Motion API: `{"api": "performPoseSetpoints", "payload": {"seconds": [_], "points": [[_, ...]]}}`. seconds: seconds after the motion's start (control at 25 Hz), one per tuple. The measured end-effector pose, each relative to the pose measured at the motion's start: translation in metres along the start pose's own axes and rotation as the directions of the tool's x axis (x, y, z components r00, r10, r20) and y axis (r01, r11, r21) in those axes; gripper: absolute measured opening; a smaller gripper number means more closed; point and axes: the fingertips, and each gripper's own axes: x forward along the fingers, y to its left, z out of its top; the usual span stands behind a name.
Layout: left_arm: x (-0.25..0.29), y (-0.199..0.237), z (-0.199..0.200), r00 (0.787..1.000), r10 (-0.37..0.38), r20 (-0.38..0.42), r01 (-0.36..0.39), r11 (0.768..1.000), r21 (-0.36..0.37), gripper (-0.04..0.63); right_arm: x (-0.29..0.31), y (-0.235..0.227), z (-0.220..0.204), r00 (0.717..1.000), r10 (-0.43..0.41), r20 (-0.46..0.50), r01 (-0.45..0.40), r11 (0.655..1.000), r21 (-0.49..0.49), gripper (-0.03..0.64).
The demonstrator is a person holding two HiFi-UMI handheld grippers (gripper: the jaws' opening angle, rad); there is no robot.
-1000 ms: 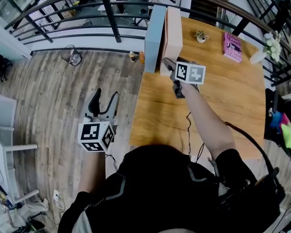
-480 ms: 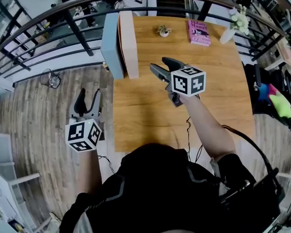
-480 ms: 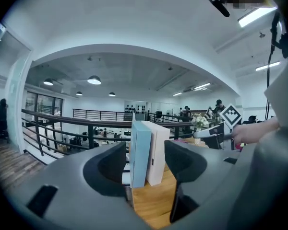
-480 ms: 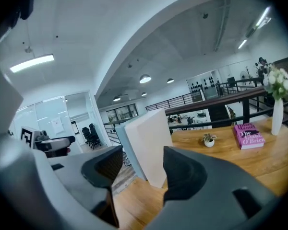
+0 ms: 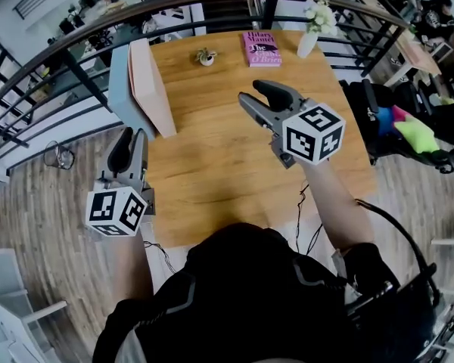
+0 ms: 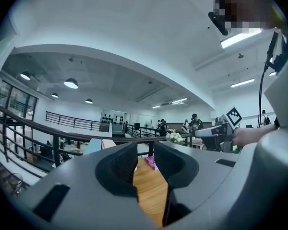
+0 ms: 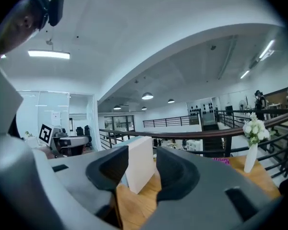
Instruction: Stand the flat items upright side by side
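Wooden and pale, the table [image 5: 219, 150] stands on a railed mezzanine, with the person in a dark top at its near edge and a gripper in each hand; the two flat items stand on edge at the table's far left corner, a blue-grey slab [image 5: 119, 78] on the outside and a pale pink slab [image 5: 153, 97] against its inner face, side by side and apparently touching; neither gripper touches them.

The left gripper [image 5: 132, 138] is held at the table's left edge, near the slabs but apart from them, pointing away from the person; its jaws have just been closing, a narrow gap remains between them and nothing sits in it, only the tabletop showing beyond.

The right gripper [image 5: 256, 95] hangs above the middle of the table, well clear of the wood, angled toward the far left; its jaws have likewise just been closing, stand apart and hold nothing; the right gripper view frames the pink slab through the gap, standing upright some way beyond the fingers.

Along the far edge lie the table's other things: a small potted plant [image 5: 206, 56], a pink book [image 5: 260, 48] flat on its back just beside it, and a white vase of white flowers [image 5: 310, 32] at the right corner; a dark metal railing [image 5: 76, 21] curves behind the table.
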Motion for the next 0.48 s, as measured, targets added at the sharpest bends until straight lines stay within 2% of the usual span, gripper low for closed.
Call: {"api": "performPoseSetpoints", "payload": {"seconds": [0.2, 0.28, 0.48], "points": [[0.012, -0.035, 0.024, 0.996, 0.046, 0.077, -0.049, 0.998, 0.032, 0.060, -0.054, -0.025, 0.021, 0.998, -0.031, 0.047, 0.032, 0.999, -0.027, 0.166], [0.019, -0.054, 0.028, 0.997, 0.021, 0.073, -0.024, 0.999, 0.039, 0.051, -0.074, -0.037, 0.025, 0.997, -0.046, 0.062, 0.048, 0.998, -0.032, 0.155], [0.027, -0.084, 0.039, 0.996, -0.071, 0.054, 0.072, 0.997, -0.019, 0.031, -0.102, -0.060, 0.030, 0.993, -0.085, 0.086, 0.090, 0.995, -0.046, 0.110]]}}
